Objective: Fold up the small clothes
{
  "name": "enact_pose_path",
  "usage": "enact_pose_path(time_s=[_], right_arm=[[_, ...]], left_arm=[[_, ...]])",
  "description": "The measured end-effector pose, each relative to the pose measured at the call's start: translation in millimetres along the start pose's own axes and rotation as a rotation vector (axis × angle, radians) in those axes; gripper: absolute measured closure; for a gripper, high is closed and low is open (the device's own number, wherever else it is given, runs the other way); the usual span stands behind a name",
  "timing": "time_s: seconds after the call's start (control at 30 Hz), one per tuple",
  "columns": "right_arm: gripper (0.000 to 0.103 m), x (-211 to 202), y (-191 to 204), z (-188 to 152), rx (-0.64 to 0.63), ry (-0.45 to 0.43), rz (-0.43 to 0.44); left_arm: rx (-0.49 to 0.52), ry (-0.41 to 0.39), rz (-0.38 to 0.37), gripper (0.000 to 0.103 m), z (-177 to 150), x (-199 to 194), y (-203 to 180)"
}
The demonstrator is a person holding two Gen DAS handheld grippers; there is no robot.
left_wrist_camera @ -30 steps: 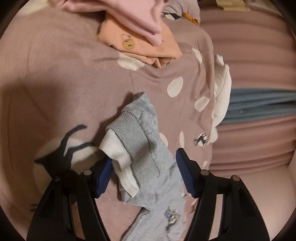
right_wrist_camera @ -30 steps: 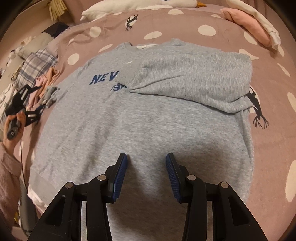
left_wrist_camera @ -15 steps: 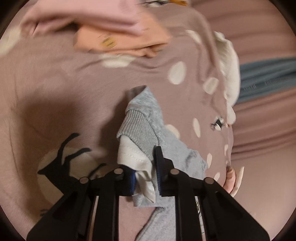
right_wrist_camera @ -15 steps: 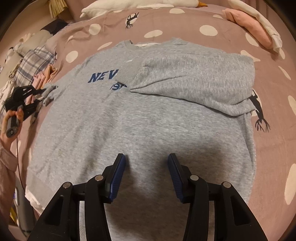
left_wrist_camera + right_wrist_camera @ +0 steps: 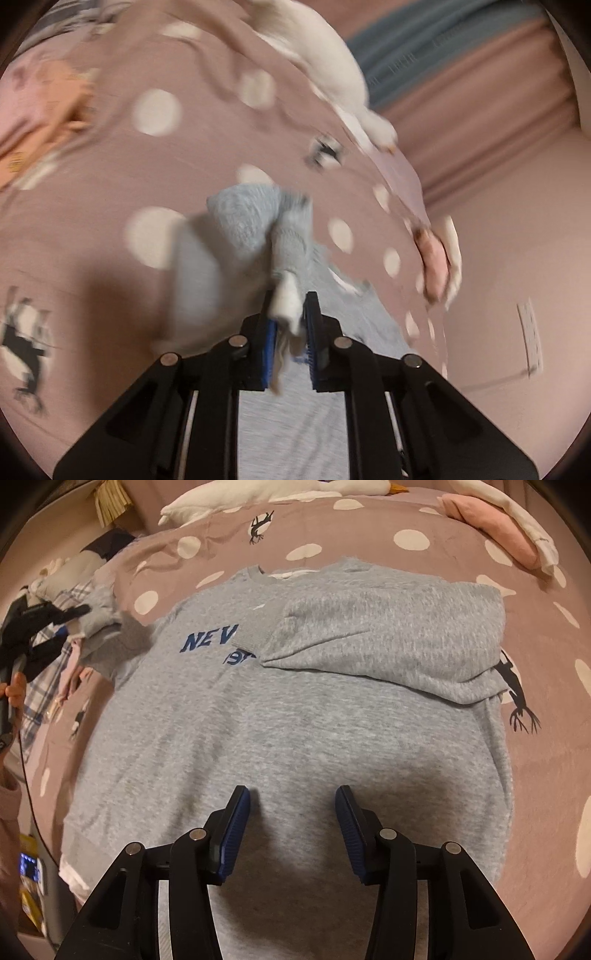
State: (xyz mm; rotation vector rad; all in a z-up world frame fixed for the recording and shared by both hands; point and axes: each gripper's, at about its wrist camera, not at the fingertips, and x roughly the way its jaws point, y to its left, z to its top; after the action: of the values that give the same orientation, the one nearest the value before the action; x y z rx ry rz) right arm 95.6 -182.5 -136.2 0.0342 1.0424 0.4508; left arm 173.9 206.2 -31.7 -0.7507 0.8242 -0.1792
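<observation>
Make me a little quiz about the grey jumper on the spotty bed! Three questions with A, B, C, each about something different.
1. Where does the folded-over sleeve lie?
A. across the chest of the grey sweatshirt
B. on the floor
C. under the pink pillow

2. What colour are the letters on the sweatshirt?
A. red
B. dark blue
C. yellow

3. What is the left gripper doing?
A. wide open over bare bedspread
B. shut on the sleeve cuff
C. holding a phone

Answers:
1. A: in the right wrist view the sleeve is laid over the upper front, hiding part of the print.
2. B: the print shows dark blue against the grey.
3. B: in the left wrist view its blue pads pinch the white-edged cuff, while the right gripper stands open over the sweatshirt with nothing between its pads.
</observation>
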Motion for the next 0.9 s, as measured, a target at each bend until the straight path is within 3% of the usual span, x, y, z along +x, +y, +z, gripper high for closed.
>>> enact_pose_path(time_s=[0.13,0.27,0.4,0.5,0.6,0.73,0.9], right_arm=[[0.055,-2,-9,-1,0.038,-0.006,0.025],[0.055,-5,-12,1,0.061,-0.011,0.032],[0.055,-8,-8,7,0.06,-0.018,0.082],[0.054,-1,1,19,0.072,-0.011,0.156],[0.046,11,15,34,0.086,-0.01,0.232],[0.045,38,34,65,0.12,0.007,0.323],[0.045,87,44,101,0.285,0.076,0.39]], left_arm=[[0.086,0.093,0.003,0.089,-15,44,-46],[0.091,0.136,0.002,0.08,-22,66,-57],[0.051,0.124,0.03,0.055,-25,56,-38],[0.012,0.107,0.049,0.052,-30,34,-12],[-0.051,0.085,0.046,0.044,-37,12,20],[-0.153,0.078,0.029,0.043,-54,-11,63],[-0.217,0.085,0.008,0.043,-76,-25,88]])
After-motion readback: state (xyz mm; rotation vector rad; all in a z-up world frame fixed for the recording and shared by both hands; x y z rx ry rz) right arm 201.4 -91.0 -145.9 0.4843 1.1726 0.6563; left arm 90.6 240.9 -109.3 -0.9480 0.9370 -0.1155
